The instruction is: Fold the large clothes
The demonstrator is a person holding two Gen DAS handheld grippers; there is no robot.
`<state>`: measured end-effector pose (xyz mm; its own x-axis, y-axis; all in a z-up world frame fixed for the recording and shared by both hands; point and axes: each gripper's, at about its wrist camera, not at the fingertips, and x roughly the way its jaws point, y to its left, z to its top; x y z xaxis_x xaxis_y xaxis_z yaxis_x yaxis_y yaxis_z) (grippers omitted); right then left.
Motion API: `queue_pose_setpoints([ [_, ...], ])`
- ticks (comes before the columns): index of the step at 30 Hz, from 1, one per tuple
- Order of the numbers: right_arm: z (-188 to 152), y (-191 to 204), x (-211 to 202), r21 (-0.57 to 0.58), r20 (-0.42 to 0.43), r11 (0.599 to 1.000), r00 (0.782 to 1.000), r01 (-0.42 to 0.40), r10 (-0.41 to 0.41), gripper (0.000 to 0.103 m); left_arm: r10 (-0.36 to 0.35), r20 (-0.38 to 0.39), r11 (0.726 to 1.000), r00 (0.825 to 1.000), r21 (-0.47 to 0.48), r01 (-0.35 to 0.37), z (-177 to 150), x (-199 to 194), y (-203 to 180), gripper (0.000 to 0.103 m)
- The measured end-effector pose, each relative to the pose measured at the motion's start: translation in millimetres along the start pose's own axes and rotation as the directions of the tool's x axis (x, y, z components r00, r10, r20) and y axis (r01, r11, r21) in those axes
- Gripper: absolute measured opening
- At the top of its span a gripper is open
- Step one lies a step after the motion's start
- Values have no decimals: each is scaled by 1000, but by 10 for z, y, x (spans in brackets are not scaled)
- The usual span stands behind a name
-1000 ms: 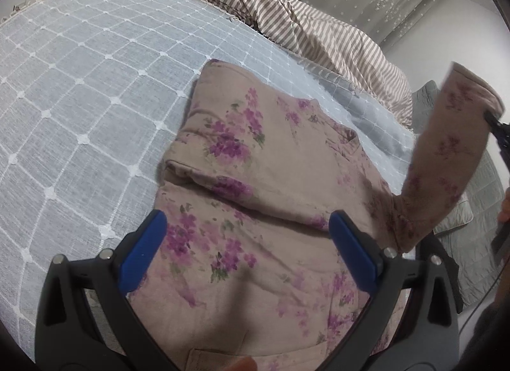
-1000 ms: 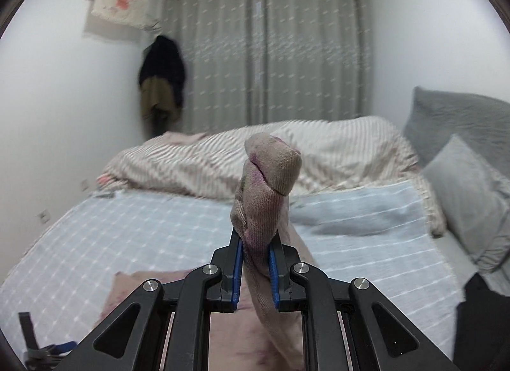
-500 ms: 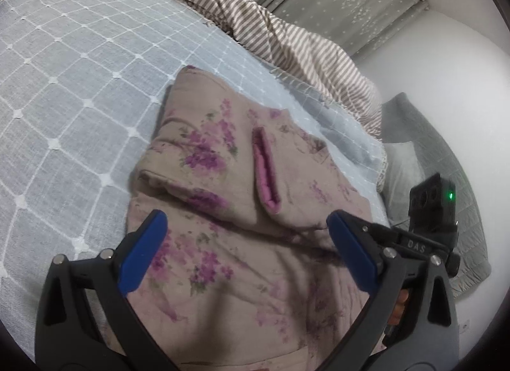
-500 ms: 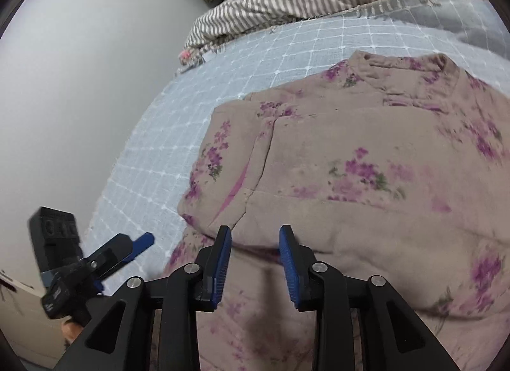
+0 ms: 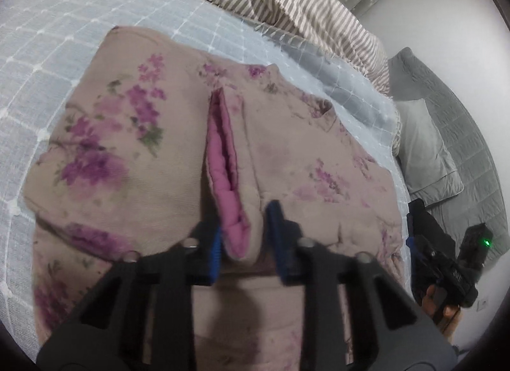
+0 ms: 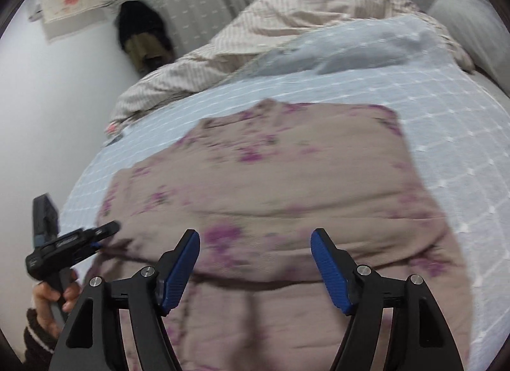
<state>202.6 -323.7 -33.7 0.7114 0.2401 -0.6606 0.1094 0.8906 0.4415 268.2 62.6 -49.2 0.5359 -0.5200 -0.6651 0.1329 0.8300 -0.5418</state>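
Observation:
A tan padded jacket with purple flowers (image 5: 134, 135) lies on the bed, both sleeves folded across its body. It also shows in the right wrist view (image 6: 287, 173). My left gripper (image 5: 244, 243) is narrowed around the cuff of the folded sleeve (image 5: 237, 227), whose pink lining shows; the blue pads sit at either side of it. My right gripper (image 6: 255, 269) is open and empty, low over the jacket's lower half. The left gripper shows in the right wrist view (image 6: 108, 232) at the jacket's left edge. The right gripper's body shows in the left wrist view (image 5: 446, 259) off the jacket's right edge.
The bed has a light blue checked sheet (image 5: 47, 36). A striped duvet (image 5: 287, 1) is bunched at the head. Grey pillows (image 5: 427, 154) lie at the right. A dark coat (image 6: 143, 33) hangs on the wall by the curtains.
The right gripper laid the sleeve across the jacket, let go and opened wide. The left gripper moved forward and narrowed from wide open around the sleeve's cuff.

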Motion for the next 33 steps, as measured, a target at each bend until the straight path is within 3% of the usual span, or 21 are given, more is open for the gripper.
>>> queue_pose_setpoints([
  [2, 113, -253, -2, 38, 27, 998, 998, 53, -54, 73, -10, 64, 999, 998, 31, 8, 4, -138, -80, 18],
  [5, 225, -520, -42, 92, 56, 990, 992, 103, -109, 73, 80, 141, 990, 987, 102, -95, 49, -311, -208, 17],
  [6, 262, -607, -37, 114, 64, 987, 990, 114, -122, 73, 151, 135, 976, 979, 139, -170, 50, -277, -238, 19],
  [9, 278, -777, 30, 137, 62, 981, 987, 139, -149, 73, 282, 50, 941, 958, 182, -286, 12, -66, -162, 27],
  [11, 259, -804, 80, 127, 43, 977, 983, 172, -179, 73, 274, 86, 944, 958, 169, -285, -11, -154, -146, 29],
  [14, 201, -770, 95, 103, 44, 977, 980, 186, -192, 73, 299, 232, 914, 926, 211, -348, -19, -385, -263, 31],
  [15, 170, -751, 103, 88, 50, 977, 978, 196, -200, 73, 306, 242, 900, 921, 243, -363, -18, -382, -288, 38],
  [16, 142, -724, 148, 60, 42, 973, 973, 224, -226, 73, 321, 215, 892, 922, 257, -371, 2, -316, -275, 45],
  [18, 79, -665, 270, -11, -1, 962, 962, 274, -274, 73, 362, 116, 887, 925, 261, -379, -4, -171, -185, 45],
  [20, 26, -593, 239, -56, -6, 953, 955, 296, -297, 73, 335, 72, 908, 940, 243, -342, -70, -212, -152, 46],
  [21, 7, -570, 167, -59, -1, 959, 960, 278, -279, 73, 325, 65, 913, 943, 239, -331, -121, -279, -167, 56],
  [22, -21, -562, 88, -54, -3, 969, 970, 243, -243, 73, 327, 58, 913, 943, 238, -331, -165, -341, -186, 72],
  [24, -76, -562, -70, -38, -17, 983, 984, 177, -178, 73, 331, 57, 914, 942, 227, -335, -278, -581, -201, 83],
  [26, -138, -556, -266, -33, -25, 989, 989, 144, -145, 75, 328, 31, 921, 944, 211, -327, -420, -807, -201, 87],
  [28, -229, -562, -513, -36, -22, 992, 992, 125, -125, 80, 350, -25, 918, 936, 207, -338, -544, -879, -225, 93],
  [31, -428, -602, -907, -21, -13, 996, 996, 86, -87, 84, 409, -124, 905, 904, 184, -384, -860, -1087, -131, 93],
  [33, -601, -673, -1151, 1, -14, 997, 997, 73, -73, 85, 423, -149, 902, 894, 169, -398, -1060, -1188, -78, 93],
])
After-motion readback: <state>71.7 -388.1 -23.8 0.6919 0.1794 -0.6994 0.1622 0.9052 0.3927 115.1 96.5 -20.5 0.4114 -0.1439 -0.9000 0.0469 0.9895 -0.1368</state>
